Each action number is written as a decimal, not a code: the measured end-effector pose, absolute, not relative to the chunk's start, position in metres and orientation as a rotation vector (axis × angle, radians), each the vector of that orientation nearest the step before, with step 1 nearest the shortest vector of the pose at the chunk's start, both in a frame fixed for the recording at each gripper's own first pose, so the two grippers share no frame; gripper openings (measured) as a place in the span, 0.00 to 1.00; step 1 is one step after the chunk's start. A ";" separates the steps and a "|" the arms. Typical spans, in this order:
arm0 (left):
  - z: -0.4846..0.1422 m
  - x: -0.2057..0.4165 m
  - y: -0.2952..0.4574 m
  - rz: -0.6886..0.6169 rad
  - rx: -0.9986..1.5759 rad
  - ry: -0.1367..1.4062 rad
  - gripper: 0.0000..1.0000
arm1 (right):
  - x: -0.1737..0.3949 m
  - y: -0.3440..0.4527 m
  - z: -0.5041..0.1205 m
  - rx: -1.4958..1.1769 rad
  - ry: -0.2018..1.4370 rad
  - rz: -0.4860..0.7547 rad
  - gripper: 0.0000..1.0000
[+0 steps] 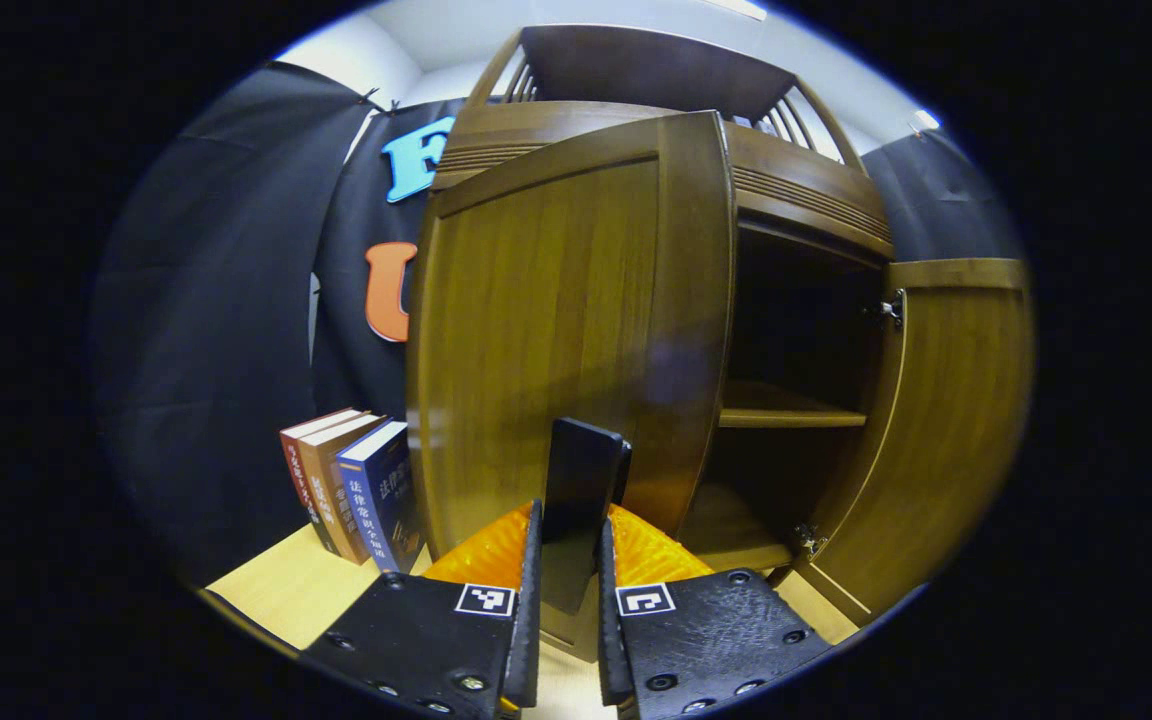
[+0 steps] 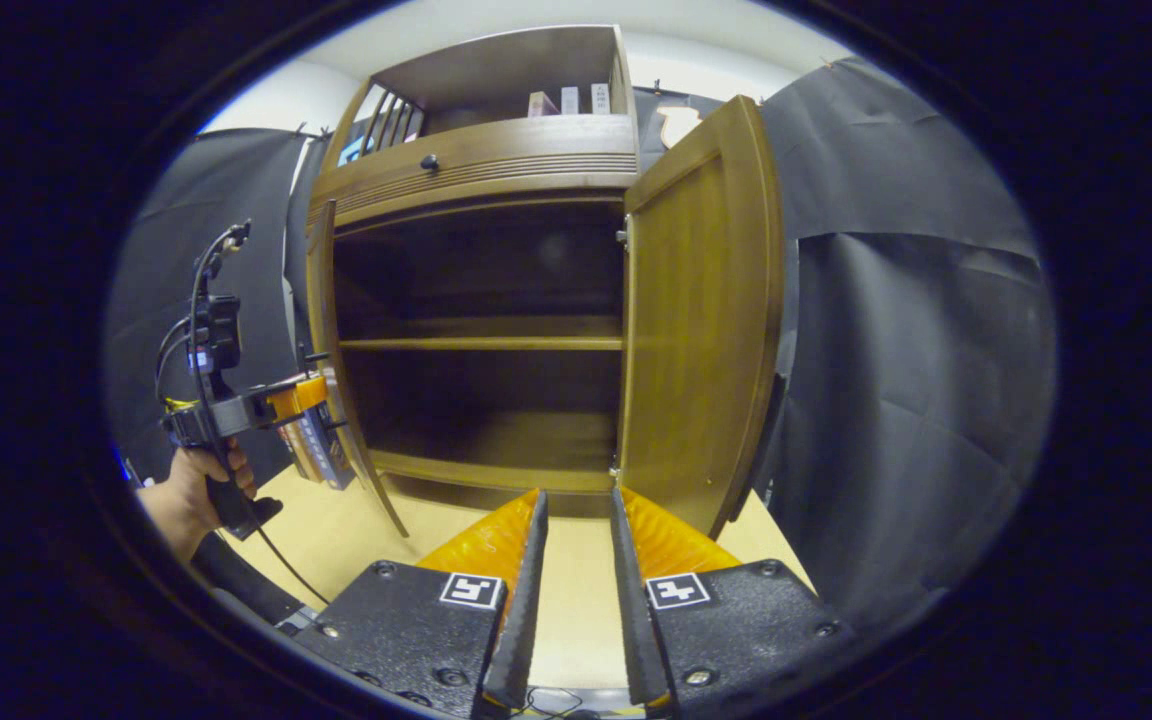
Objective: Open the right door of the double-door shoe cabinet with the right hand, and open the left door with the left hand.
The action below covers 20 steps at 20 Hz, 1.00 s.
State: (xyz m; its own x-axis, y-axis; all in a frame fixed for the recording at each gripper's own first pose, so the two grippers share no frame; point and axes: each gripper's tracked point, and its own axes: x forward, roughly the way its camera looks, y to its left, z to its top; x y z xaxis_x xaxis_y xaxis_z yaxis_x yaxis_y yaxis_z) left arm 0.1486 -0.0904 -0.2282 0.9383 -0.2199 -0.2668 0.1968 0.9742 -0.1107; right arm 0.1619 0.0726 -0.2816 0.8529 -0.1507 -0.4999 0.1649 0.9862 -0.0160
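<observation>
Cabinet (image 2: 536,160) on counter (image 2: 376,530), seen from the front, shelf (image 2: 481,343) bare inside. Right door (image 2: 701,320) swung wide, so that half looks done. Left door (image 1: 546,330) only part open, hinged on the far side from the opening, with books (image 1: 351,485) just beside its hinge edge.

Left claw (image 1: 568,520) closed down on the dark handle (image 1: 584,480), one finger pressing each side. Right claw (image 2: 576,495) part open, gripping nothing, hanging over the counter in front of the opening.

Step in hand, by the look of it: swinging the left door fully out.

- Pull along an arc about the hinge, not straight back; a straight pull would likely twist the handle out of the grip.
- Let the wrist turn with the door so both fingers stay flat on the handle.
- Go steadily; a jerk could rock the cabinet or slam the door into the books.
- Stop short of the books, or at the hinge's limit, whichever comes first.
- Hold the right claw clear of both doors.
- Release only once the door rests by itself.
</observation>
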 end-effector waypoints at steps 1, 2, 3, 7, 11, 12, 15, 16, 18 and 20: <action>-0.226 0.144 -0.084 -0.198 -0.081 0.281 0.23 | 0.164 0.075 -0.282 0.025 0.523 -0.159 0.40; -0.226 0.141 -0.077 -0.180 -0.080 0.283 0.23 | 0.166 0.077 -0.284 0.024 0.524 -0.149 0.40; -0.225 0.137 -0.069 -0.165 -0.077 0.285 0.23 | 0.169 0.081 -0.284 0.025 0.527 -0.138 0.40; -0.227 0.132 -0.044 -0.130 -0.071 0.286 0.12 | 0.183 0.097 -0.292 0.024 0.541 -0.088 0.39; -0.223 0.120 -0.023 -0.127 -0.090 0.284 0.11 | 0.194 0.113 -0.296 0.012 0.547 -0.061 0.43; -0.221 0.119 -0.015 -0.118 -0.102 0.286 0.11 | 0.198 0.116 -0.296 0.009 0.544 -0.053 0.47; -0.221 0.117 0.016 -0.071 -0.100 0.282 0.06 | 0.206 0.123 -0.296 0.003 0.537 -0.043 0.55; -0.221 0.116 0.026 -0.058 -0.115 0.282 0.06 | 0.208 0.127 -0.297 0.004 0.538 -0.038 0.58; -0.222 0.117 0.046 -0.035 -0.146 0.291 0.06 | 0.213 0.133 -0.299 0.003 0.541 -0.031 0.59; -0.222 0.117 0.051 -0.061 -0.156 0.301 0.03 | 0.218 0.139 -0.300 0.000 0.543 -0.026 0.57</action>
State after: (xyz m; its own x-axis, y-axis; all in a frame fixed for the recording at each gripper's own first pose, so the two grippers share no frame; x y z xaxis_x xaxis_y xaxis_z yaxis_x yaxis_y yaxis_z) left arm 0.1167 0.0505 -0.2219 0.9534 -0.0826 -0.2903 0.0360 0.9861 -0.1623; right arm 0.2181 0.1395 -0.2997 0.8558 -0.0244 -0.5167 0.0242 0.9997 -0.0070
